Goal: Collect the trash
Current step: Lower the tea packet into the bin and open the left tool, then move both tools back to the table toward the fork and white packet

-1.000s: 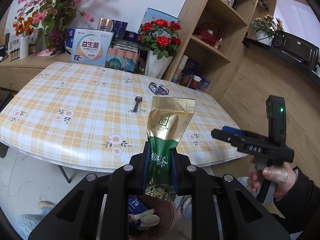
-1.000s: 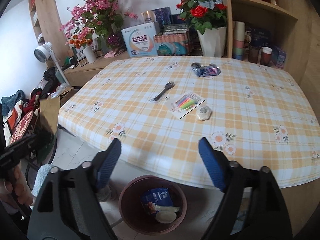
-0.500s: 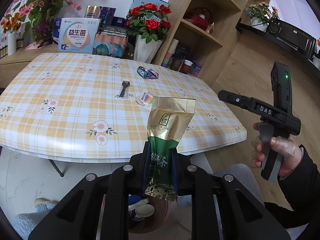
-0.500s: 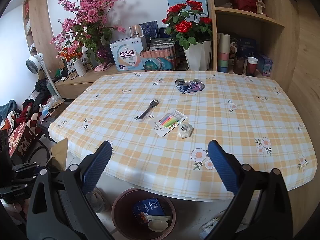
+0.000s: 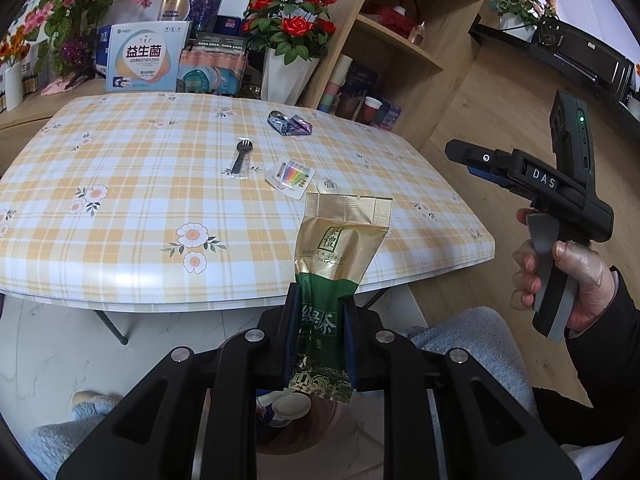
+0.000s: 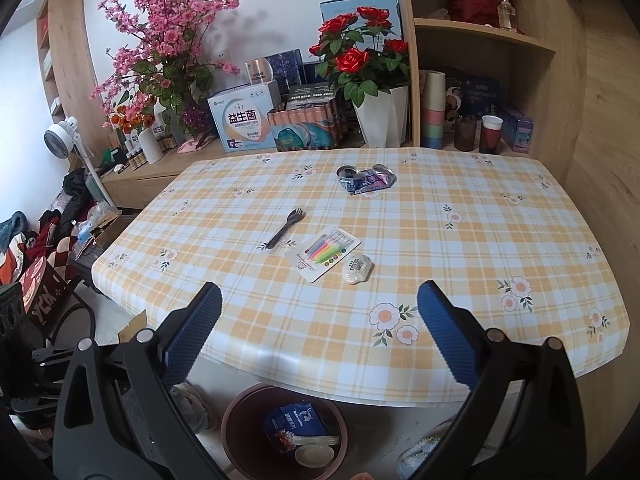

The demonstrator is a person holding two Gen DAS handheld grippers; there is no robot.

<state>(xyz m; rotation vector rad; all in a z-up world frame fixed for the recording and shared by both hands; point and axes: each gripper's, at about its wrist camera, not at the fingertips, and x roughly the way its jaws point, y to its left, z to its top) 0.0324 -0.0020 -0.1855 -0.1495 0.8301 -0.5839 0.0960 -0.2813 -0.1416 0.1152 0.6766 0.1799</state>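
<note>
A: What does the left gripper (image 5: 319,334) have?

B: It is squeezed tight on a tea packet (image 5: 335,280). The packet is gold at the top and green at the bottom. It stands up between the two blue pads, and the pads press on its green part.

A: Where is the packet?

B: It is off the table (image 6: 460,240), just past the near edge. It is up over the brown trash bin (image 6: 236,420) on the floor.

A: Is anything in the bin?

B: Yes. A blue wrapper (image 6: 290,420) and a small white lid (image 6: 314,454) lie in it.

A: And the right gripper (image 6: 320,312)?

B: Its jaws have just been opening. They are wide apart, and nothing is between them. It hangs over the near edge of the table. In the left view a hand (image 5: 560,280) holds it by the handle.

A: What trash is on the table?

B: A crushed can (image 6: 366,179) lies far back. A black plastic fork (image 6: 286,228) in a clear wrap is nearer the middle. Beside the fork is a white card with bright colored sticks (image 6: 326,252). A small round white wrapper (image 6: 356,270) is just beside that card; if they touch is hard to tell.

A: What is behind the table?

B: Red roses in a white pot (image 6: 380,118), pink flowers (image 6: 168,40) and some boxes.
</note>
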